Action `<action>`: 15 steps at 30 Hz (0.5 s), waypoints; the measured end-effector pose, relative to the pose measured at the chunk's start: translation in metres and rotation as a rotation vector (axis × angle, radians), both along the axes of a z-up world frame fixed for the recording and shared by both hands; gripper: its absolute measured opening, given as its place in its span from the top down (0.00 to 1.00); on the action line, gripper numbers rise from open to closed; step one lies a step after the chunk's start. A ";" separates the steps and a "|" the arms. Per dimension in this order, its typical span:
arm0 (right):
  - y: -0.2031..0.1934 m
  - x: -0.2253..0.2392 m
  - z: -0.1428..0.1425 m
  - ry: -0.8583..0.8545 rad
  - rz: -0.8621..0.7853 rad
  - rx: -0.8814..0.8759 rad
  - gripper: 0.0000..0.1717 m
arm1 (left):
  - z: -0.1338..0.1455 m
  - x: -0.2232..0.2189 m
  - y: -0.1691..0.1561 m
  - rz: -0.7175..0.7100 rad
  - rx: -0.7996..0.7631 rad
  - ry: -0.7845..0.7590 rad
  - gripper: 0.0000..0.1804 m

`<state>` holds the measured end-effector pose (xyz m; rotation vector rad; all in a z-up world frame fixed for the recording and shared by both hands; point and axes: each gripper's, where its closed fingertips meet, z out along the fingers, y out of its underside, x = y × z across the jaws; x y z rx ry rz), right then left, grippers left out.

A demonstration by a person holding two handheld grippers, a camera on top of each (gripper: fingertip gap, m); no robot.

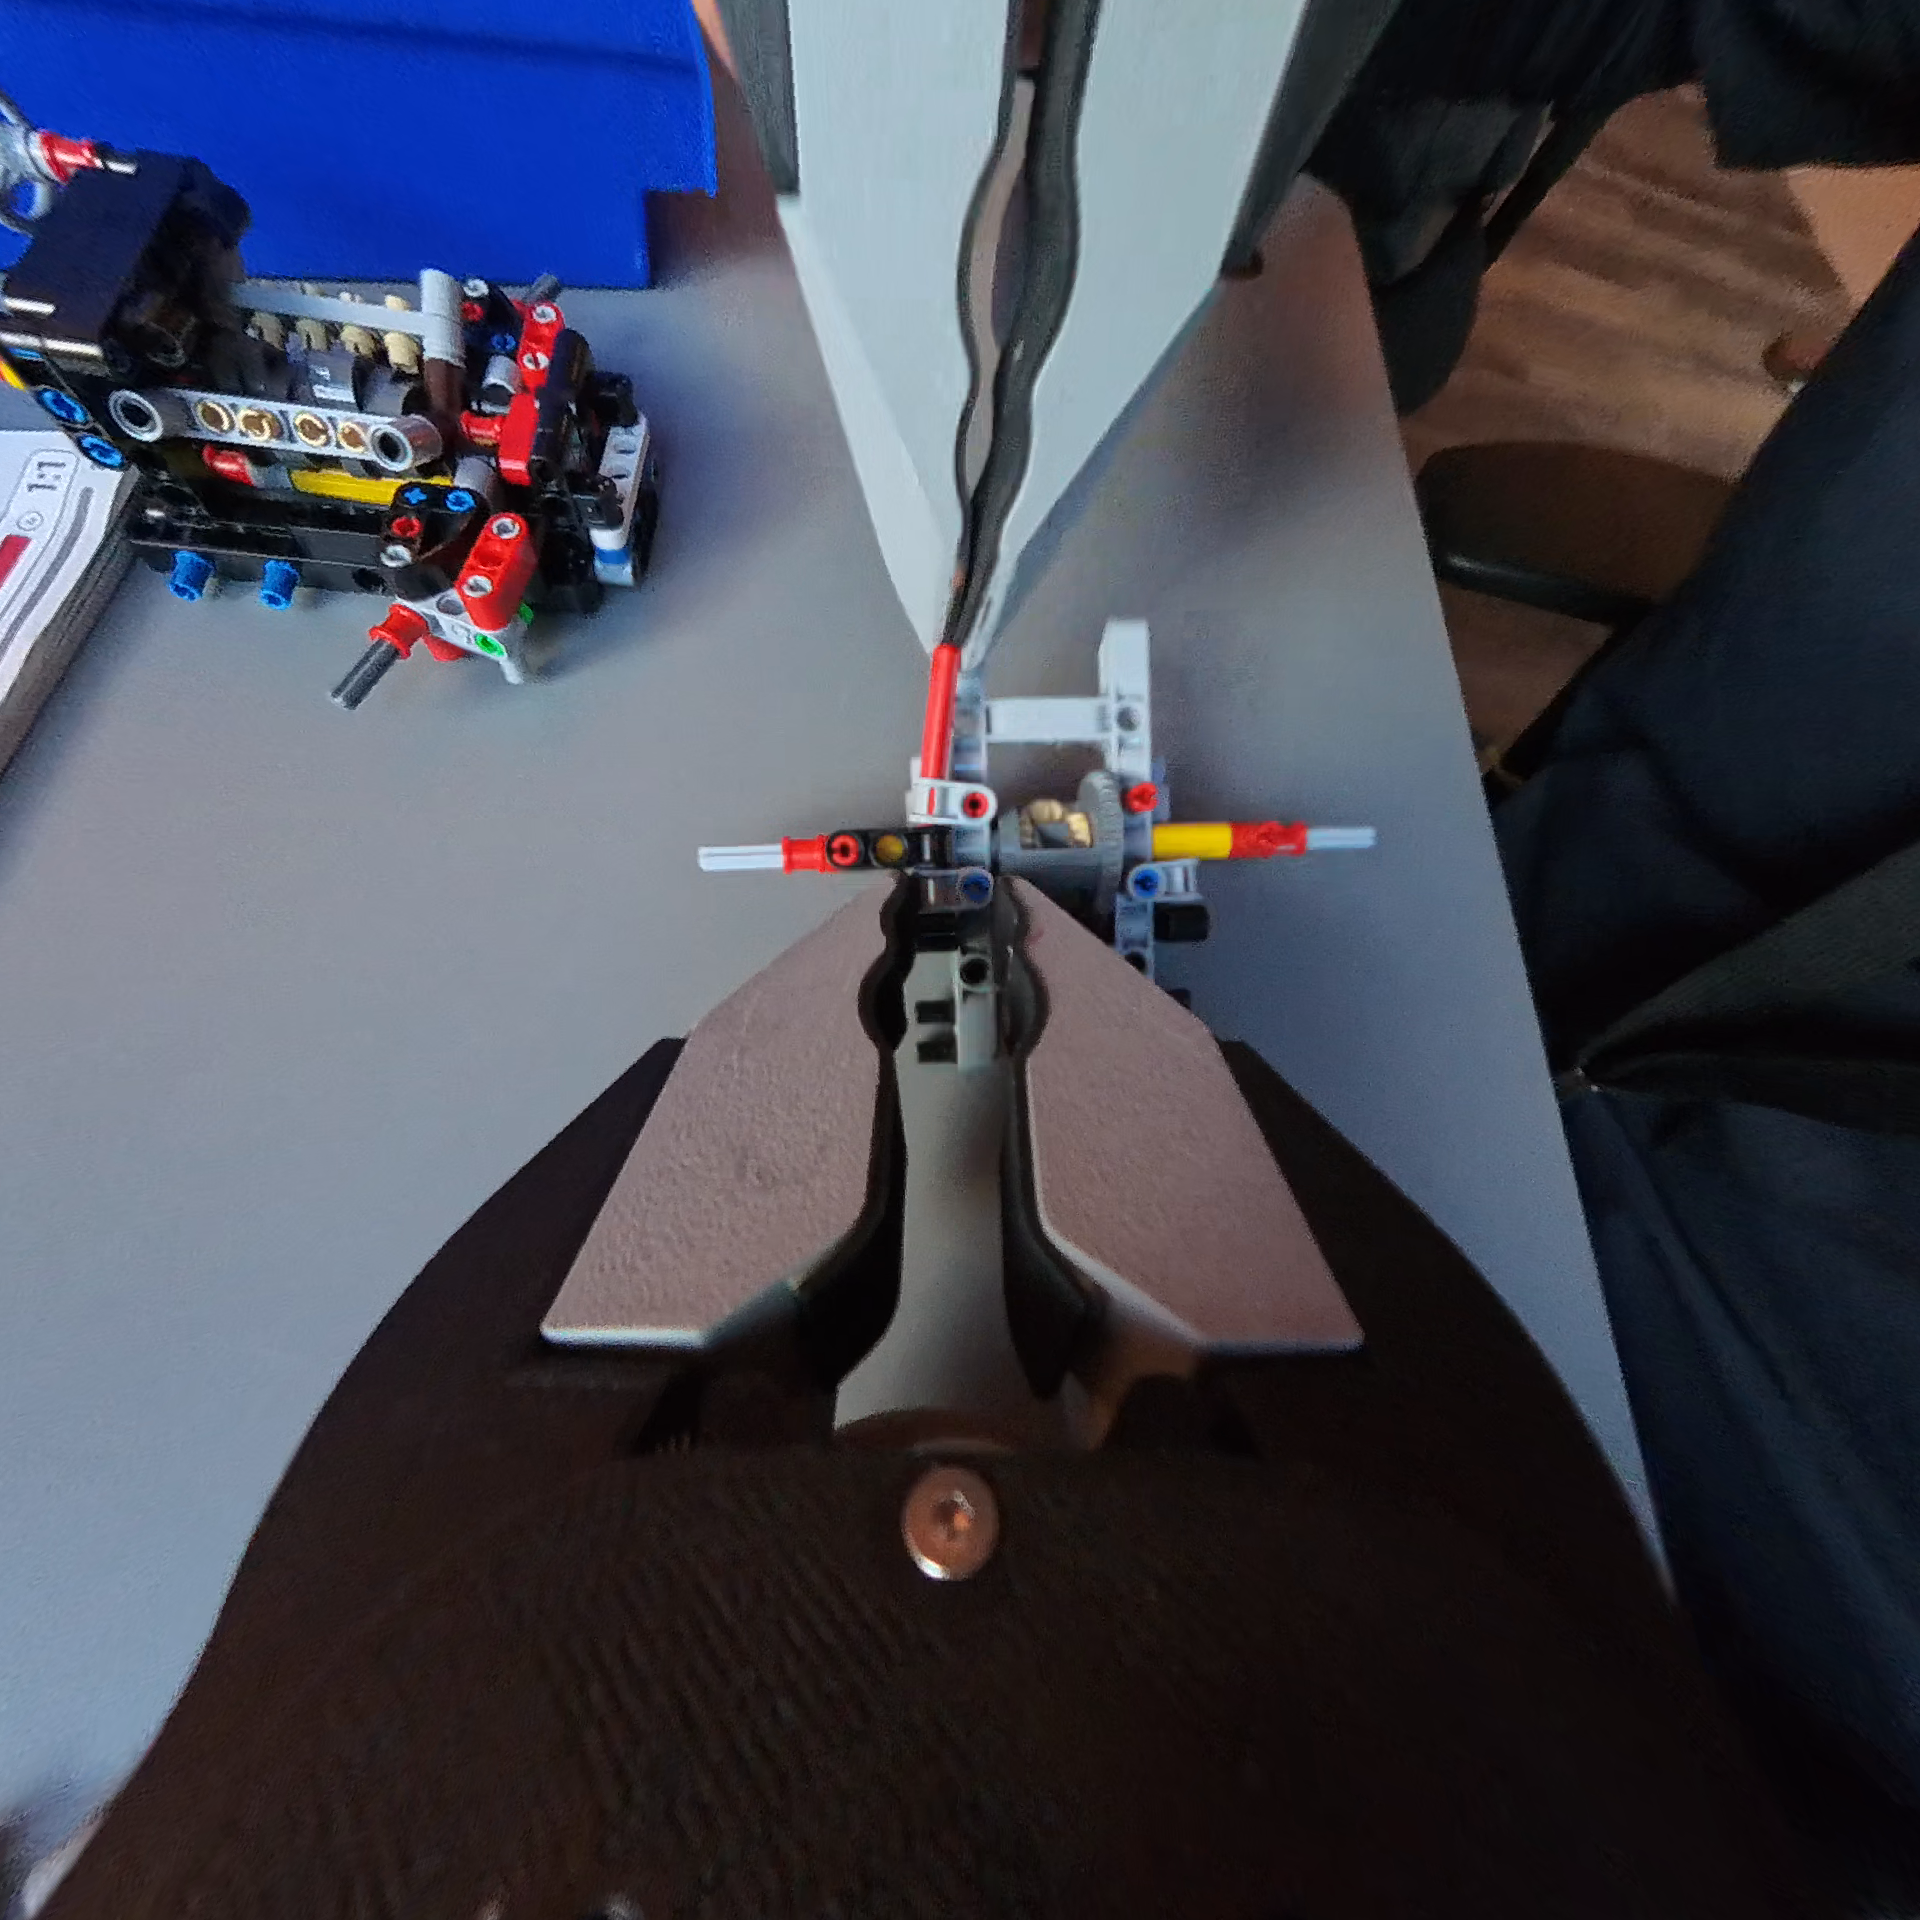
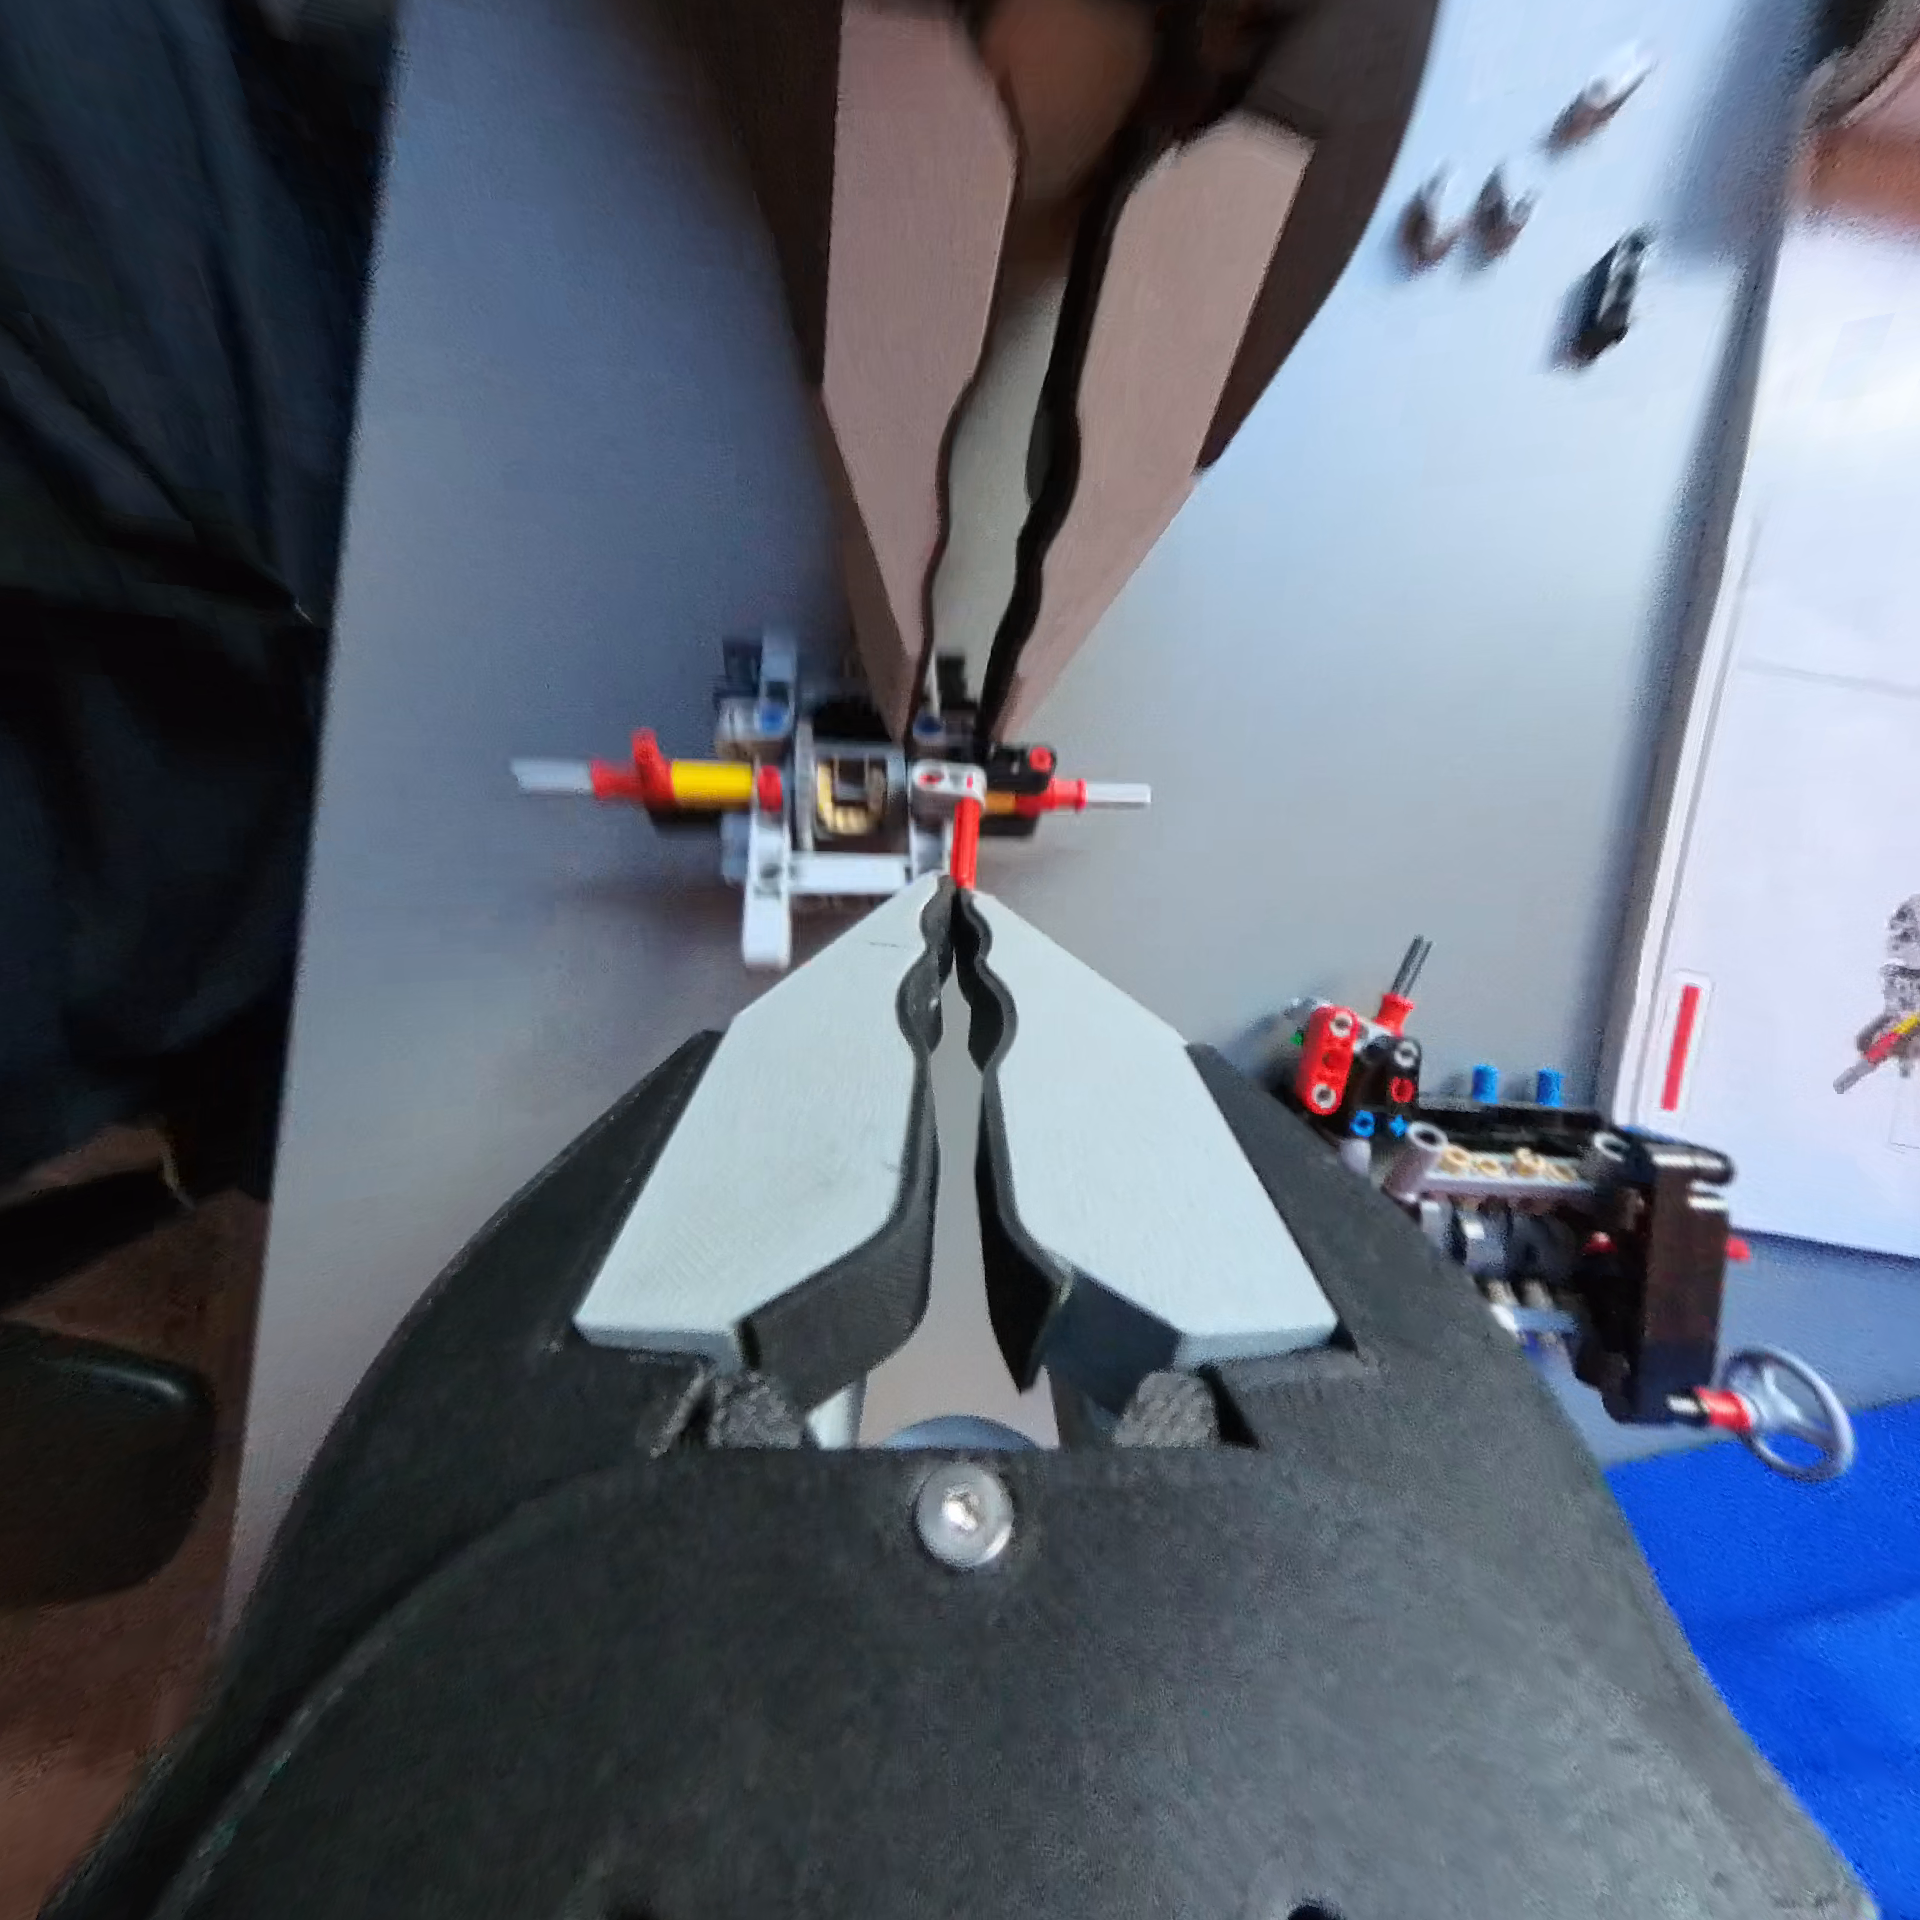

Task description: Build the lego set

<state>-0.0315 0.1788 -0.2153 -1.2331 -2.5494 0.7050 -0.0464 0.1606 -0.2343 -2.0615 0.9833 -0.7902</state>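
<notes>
A: Left gripper (image 1: 951, 935)?
B: Jaws clamped on the grey beam (image 1: 956, 1013) at the near end of the small brick assembly (image 1: 1049, 831) on the table (image 1: 416, 935).
A: Right gripper (image 2: 954, 899)?
B: Jaws pinched together on the red axle (image 2: 964, 842), far side of the assembly. I'd keep the left clamp firm and line the axle up straight.

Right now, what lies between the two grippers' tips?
The small grey brick axle assembly: left gripper clamps its grey beam, right gripper pinches its thin red rod. Both wrist views show it.

Small grey gear assembly (image 1: 1049, 831) lies on grey table (image 1: 416, 935), red axle (image 1: 941, 712) sticking out.
</notes>
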 end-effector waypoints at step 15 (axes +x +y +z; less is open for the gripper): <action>0.002 0.016 -0.026 0.142 -0.163 -0.399 0.87 | -0.005 0.008 -0.004 -0.027 0.047 0.062 0.93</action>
